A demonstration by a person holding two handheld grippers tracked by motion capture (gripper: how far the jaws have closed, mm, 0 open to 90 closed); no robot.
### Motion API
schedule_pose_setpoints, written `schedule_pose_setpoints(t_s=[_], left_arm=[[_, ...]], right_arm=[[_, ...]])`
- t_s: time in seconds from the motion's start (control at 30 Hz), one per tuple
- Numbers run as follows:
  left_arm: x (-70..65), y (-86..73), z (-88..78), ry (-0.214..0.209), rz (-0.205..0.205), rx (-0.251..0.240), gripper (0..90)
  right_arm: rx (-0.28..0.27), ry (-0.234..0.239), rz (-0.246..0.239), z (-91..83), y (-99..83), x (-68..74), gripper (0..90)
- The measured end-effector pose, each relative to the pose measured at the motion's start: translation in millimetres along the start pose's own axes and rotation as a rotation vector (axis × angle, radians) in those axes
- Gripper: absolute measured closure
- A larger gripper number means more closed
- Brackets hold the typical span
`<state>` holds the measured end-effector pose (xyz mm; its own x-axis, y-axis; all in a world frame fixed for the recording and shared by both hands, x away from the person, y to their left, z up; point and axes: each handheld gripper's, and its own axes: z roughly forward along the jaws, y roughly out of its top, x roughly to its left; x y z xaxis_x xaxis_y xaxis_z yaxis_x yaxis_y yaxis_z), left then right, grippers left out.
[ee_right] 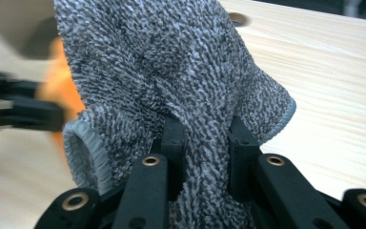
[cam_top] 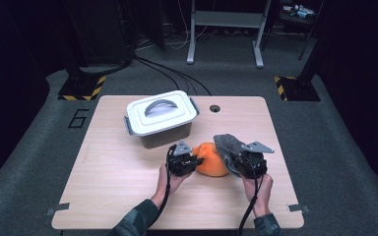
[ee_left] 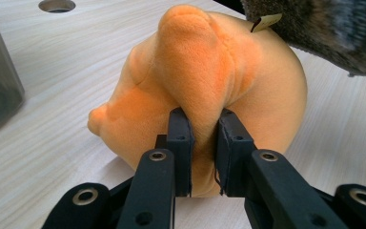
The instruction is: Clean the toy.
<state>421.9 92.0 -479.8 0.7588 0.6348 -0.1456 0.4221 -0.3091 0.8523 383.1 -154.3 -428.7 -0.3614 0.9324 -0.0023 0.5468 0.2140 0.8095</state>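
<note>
Wooden table (cam_top: 128,167), pinched orange plush toy (ee_left: 209,76)

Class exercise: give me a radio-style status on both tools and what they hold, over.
Left tool shut on orange plush toy, toy on table. Right tool shut on grey cloth, raised beside toy. Lidded box behind, lid on.

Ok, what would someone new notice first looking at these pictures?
Probably the bright orange plush toy near the middle of the wooden table, pinched by the left tool. Right beside it, the right tool grips a speckled grey cloth that drapes toward the toy. Behind them stands a white lidded box.
</note>
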Motion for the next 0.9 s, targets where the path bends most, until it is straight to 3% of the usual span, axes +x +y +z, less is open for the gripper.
schedule_pose_setpoints(t_s=[0.1, 0.23, 0.27, 0.33, 0.4, 0.43, 0.47, 0.5, 0.63, 0.7, 0.9], left_arm=[[0.5, -0.2, 0.1, -0.002, 0.001, 0.002, 77.2], [0.5, 0.3, -0.4, -0.014, 0.012, 0.009, 69.1], [0.1, 3.7, -1.9, -0.047, 0.039, 0.032, 59.8], [-2.9, 6.4, -2.0, -0.029, 0.112, 0.069, 43.9], [-3.7, 6.5, 0.6, -0.029, 0.167, 0.112, 35.9], [-3.7, 6.5, 0.6, -0.029, 0.167, 0.112, 33.9], [-2.2, 5.4, 5.4, -0.025, 0.172, 0.132, 35.0], [-1.3, 4.9, 7.3, -0.032, 0.166, 0.117, 37.7], [-1.5, 3.9, 10.6, -0.041, 0.172, 0.096, 59.5], [-2.6, 3.8, 11.3, -0.034, 0.145, 0.090, 67.6], [-6.7, 4.3, 7.1, -0.032, 0.087, 0.078, 74.7]], right_arm=[[0.046, 0.023, -0.046, 9.8, 0.2, 12.1, 73.4], [0.055, 0.002, -0.041, 22.0, -4.7, 13.0, 73.5], [0.062, 0.007, -0.028, 25.2, -5.2, 8.4, 73.5], [0.067, 0.000, -0.035, 25.9, -4.7, 6.3, 73.5], [0.068, 0.000, -0.027, 26.6, -4.2, 4.2, 73.5], [0.069, -0.002, -0.018, 26.9, -4.0, 3.5, 73.5], [0.068, 0.001, -0.020, 27.5, -3.9, 2.2, 73.5], [0.067, 0.005, -0.015, 28.3, -4.0, 1.6, 73.5], [0.064, -0.010, -0.016, 31.1, -3.8, -0.6, 73.5], [0.062, -0.010, -0.008, 32.9, -3.4, -2.0, 73.5], [0.027, -0.030, -0.008, 22.1, 3.0, -1.5, 73.3]])
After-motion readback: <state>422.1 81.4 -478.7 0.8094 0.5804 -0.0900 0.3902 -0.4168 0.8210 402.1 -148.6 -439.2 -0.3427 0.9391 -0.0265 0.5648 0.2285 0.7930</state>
